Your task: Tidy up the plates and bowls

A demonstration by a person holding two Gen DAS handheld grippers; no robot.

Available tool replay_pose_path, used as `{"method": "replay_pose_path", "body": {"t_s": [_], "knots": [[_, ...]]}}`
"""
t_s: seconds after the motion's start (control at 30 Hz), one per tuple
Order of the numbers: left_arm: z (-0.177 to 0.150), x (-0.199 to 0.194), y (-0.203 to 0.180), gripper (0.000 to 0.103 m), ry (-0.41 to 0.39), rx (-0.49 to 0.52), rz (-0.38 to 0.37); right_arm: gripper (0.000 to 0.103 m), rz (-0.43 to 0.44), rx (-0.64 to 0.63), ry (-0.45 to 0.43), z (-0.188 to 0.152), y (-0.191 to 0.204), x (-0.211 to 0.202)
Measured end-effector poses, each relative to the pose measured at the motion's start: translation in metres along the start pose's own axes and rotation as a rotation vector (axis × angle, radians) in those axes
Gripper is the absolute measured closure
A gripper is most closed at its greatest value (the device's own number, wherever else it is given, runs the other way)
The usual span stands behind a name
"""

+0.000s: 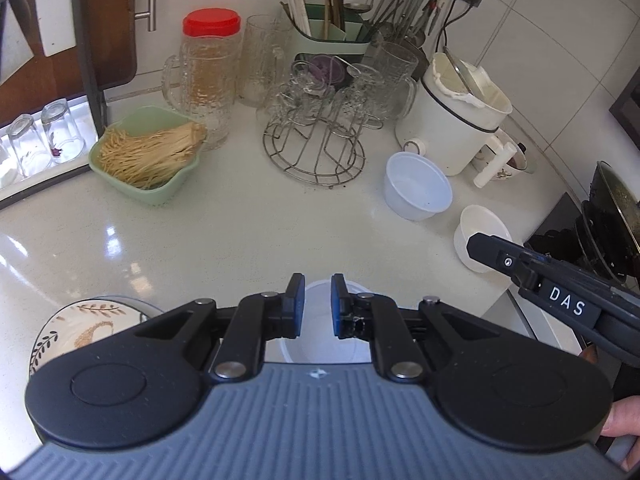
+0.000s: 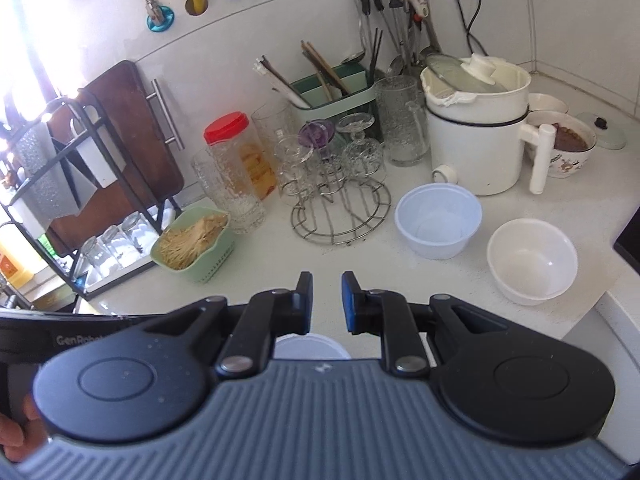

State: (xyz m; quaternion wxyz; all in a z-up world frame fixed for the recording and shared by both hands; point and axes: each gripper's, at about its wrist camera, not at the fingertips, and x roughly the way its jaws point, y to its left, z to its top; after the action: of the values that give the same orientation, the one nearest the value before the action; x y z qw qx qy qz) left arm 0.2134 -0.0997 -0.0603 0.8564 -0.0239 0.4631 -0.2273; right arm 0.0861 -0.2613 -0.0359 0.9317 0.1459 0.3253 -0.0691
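My left gripper (image 1: pixel 318 304) hovers with its blue pads nearly together and nothing between them. Under it stands a translucent plastic bowl (image 1: pixel 320 344), mostly hidden by the gripper body. A leaf-patterned plate (image 1: pixel 80 328) lies to its left. Further right are a bluish plastic bowl (image 1: pixel 418 184) and a white bowl (image 1: pixel 480 232); my right gripper (image 1: pixel 476 246) reaches in over the white one. In the right wrist view that gripper (image 2: pixel 327 300) is shut and empty above the counter, with the bluish bowl (image 2: pixel 438 226) and white bowl (image 2: pixel 532 260) ahead to the right.
A green basket of noodles (image 1: pixel 148 156), a wire rack with glass cups (image 1: pixel 316 136), glass mugs, a red-lidded jar (image 1: pixel 210 76), a utensil holder (image 1: pixel 332 36) and a white electric pot (image 1: pixel 452 120) crowd the back. A stove with a pan (image 1: pixel 612 216) is at right. A dish rack (image 2: pixel 80 200) stands at left.
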Motion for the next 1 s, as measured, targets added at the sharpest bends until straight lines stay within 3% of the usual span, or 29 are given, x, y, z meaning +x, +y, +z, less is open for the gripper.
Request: {"method": "replay_pose_path", "body": {"t_s": [0.27, 0.53, 0.73, 0.8, 1.0], "knots": [[0.007, 0.016, -0.04, 0.089, -0.011, 0.103, 0.01, 0.084, -0.038, 0.023, -0.012, 0.005, -0.028, -0.006], [0.011, 0.035, -0.076, 0.087, 0.002, 0.146, -0.047, 0.084, -0.107, 0.066, -0.025, 0.003, -0.067, -0.02], [0.014, 0.051, -0.104, 0.067, 0.006, 0.201, -0.091, 0.084, -0.15, 0.087, -0.033, -0.002, -0.088, -0.026], [0.015, 0.056, -0.11, 0.056, 0.006, 0.205, -0.097, 0.084, -0.157, 0.095, -0.033, -0.003, -0.094, -0.025], [0.021, 0.074, -0.12, 0.045, 0.026, 0.213, -0.103, 0.083, -0.169, 0.094, -0.037, -0.002, -0.109, -0.02]]}}
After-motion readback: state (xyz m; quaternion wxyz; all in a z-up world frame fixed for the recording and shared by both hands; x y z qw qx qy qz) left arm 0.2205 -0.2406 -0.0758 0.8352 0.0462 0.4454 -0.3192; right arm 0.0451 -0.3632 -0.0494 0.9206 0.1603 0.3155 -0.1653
